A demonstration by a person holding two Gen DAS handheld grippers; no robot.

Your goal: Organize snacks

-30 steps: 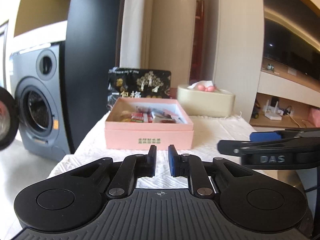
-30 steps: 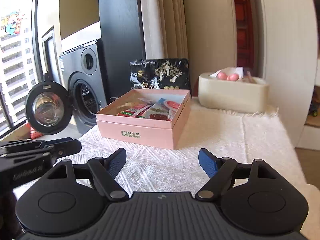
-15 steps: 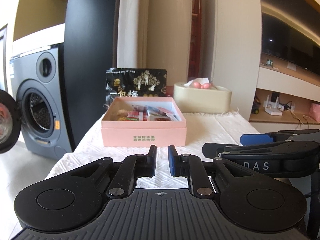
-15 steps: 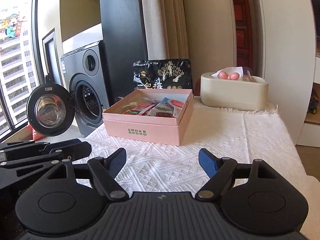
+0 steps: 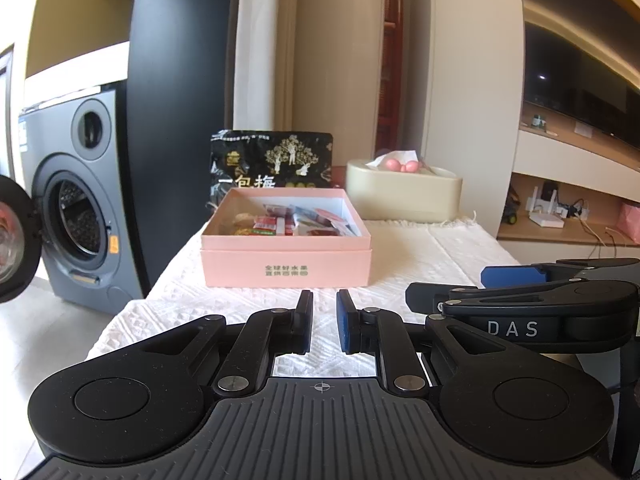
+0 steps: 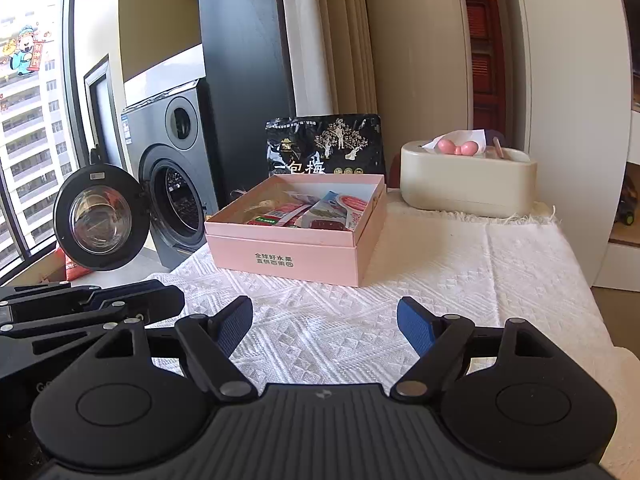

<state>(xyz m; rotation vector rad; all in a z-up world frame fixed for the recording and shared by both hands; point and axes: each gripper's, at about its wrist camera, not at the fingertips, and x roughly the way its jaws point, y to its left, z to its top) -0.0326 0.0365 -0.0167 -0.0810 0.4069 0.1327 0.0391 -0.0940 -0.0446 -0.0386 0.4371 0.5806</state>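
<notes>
Left gripper [image 5: 325, 322] closed and empty, right gripper [image 6: 325, 326] agape

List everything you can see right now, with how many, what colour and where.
open pink cardboard box: one, pink, middle of the cloth
small snack packets: several, mostly red and white, inside the box
black printed snack bag: one, black with gold, upright behind the box
cream oval tissue holder: one, cream, far right of the cloth
white textured tablecloth: one, white, covering the table
grey washing machine: one, grey, door open, left of the table
left tongs: one, black, shut, empty
right tongs: one, black with blue pads, open, empty
</notes>
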